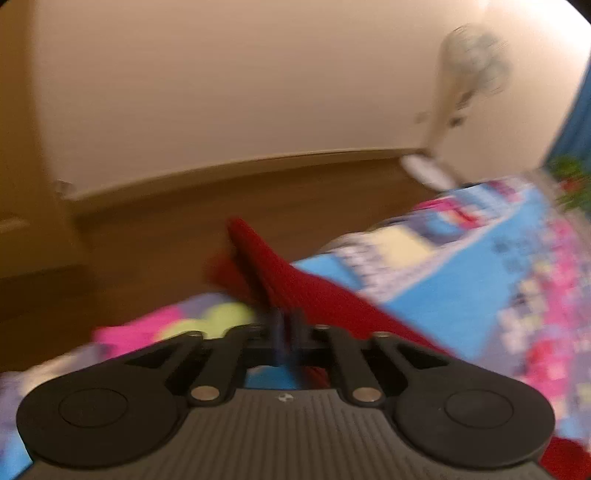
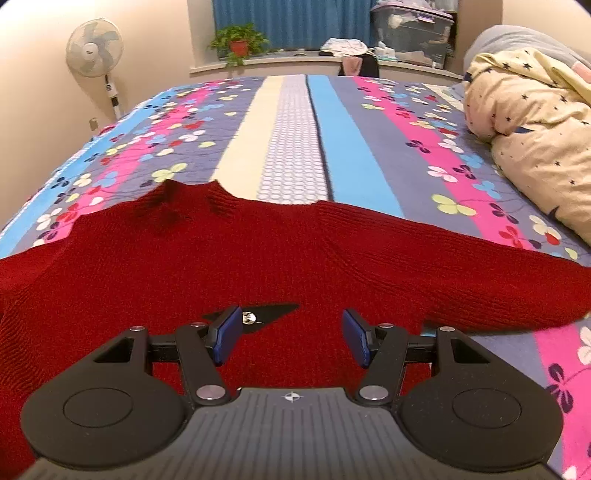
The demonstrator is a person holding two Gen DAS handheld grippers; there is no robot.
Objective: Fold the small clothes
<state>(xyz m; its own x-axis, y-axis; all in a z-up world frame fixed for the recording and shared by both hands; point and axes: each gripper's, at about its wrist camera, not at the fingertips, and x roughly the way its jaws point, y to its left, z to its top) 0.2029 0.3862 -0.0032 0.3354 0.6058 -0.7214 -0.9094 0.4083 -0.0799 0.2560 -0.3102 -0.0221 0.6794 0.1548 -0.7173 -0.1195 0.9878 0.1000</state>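
Observation:
A red knit sweater (image 2: 280,251) lies spread on the striped floral bedspread (image 2: 295,140), collar toward the far side and a sleeve reaching right. My right gripper (image 2: 291,336) is open just above the sweater's near part, its blue pads (image 2: 229,332) wide apart and holding nothing. In the blurred left wrist view, my left gripper (image 1: 284,332) is shut on a part of the red sweater (image 1: 295,284) and holds it lifted near the bed's edge, with the cloth sticking up past the fingers.
A cream star-print duvet (image 2: 532,125) is bunched at the right of the bed. A standing fan (image 2: 96,51) is by the left wall. A potted plant (image 2: 238,42) and storage boxes (image 2: 410,29) sit on the far ledge. Wooden floor (image 1: 184,229) lies beyond the bed's edge.

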